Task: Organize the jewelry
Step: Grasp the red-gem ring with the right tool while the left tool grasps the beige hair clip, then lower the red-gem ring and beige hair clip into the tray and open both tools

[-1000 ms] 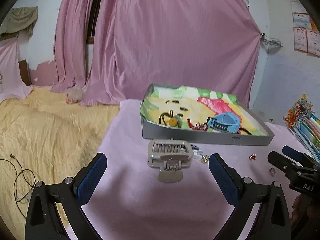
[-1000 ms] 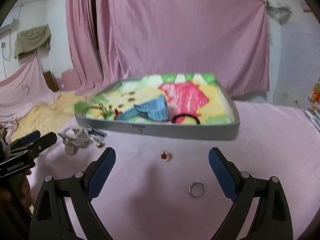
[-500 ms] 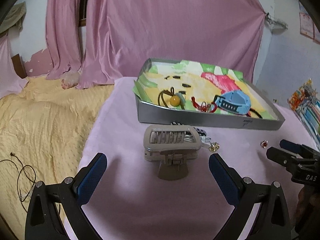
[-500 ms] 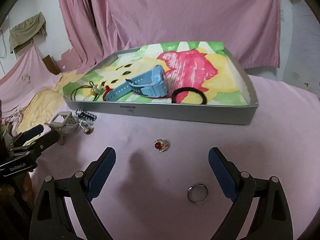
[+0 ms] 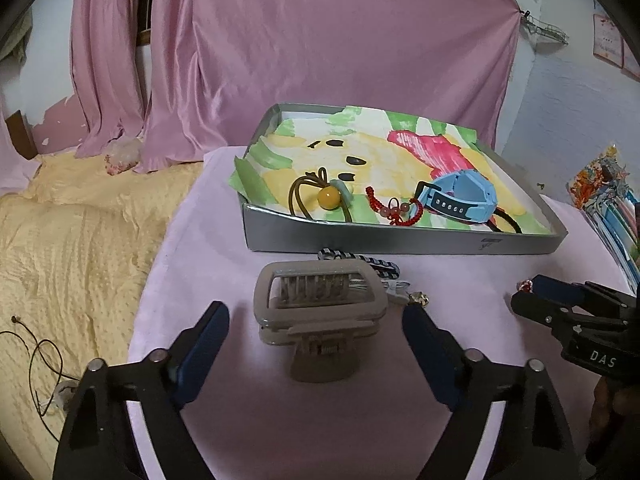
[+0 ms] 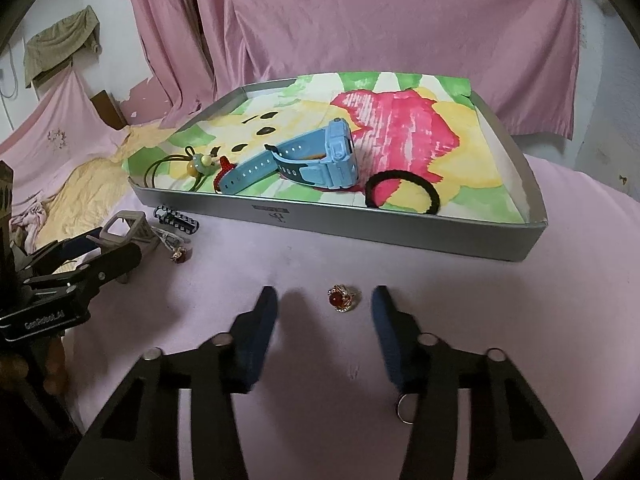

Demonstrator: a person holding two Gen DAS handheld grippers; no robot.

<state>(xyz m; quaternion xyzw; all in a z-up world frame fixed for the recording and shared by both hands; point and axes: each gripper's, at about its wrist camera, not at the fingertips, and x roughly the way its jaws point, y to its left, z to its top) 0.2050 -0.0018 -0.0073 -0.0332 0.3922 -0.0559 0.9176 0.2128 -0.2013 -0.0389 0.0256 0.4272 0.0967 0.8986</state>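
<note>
right gripper (image 6: 324, 304) lowered, now straddling red-stone ring (image 6: 343, 298)

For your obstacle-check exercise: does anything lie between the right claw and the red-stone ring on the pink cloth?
Nothing visible does. The red-stone ring lies on bare cloth just ahead of the open right claw, roughly between its fingertips. The plain silver ring lies nearer, under the right finger, clear of the path.

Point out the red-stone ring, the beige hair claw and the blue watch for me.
red-stone ring (image 6: 343, 298), right wrist view, on the red stone.
beige hair claw (image 5: 320, 312), left wrist view, on the front bar of its frame.
blue watch (image 6: 338, 154), right wrist view, on the side of its case.
</note>
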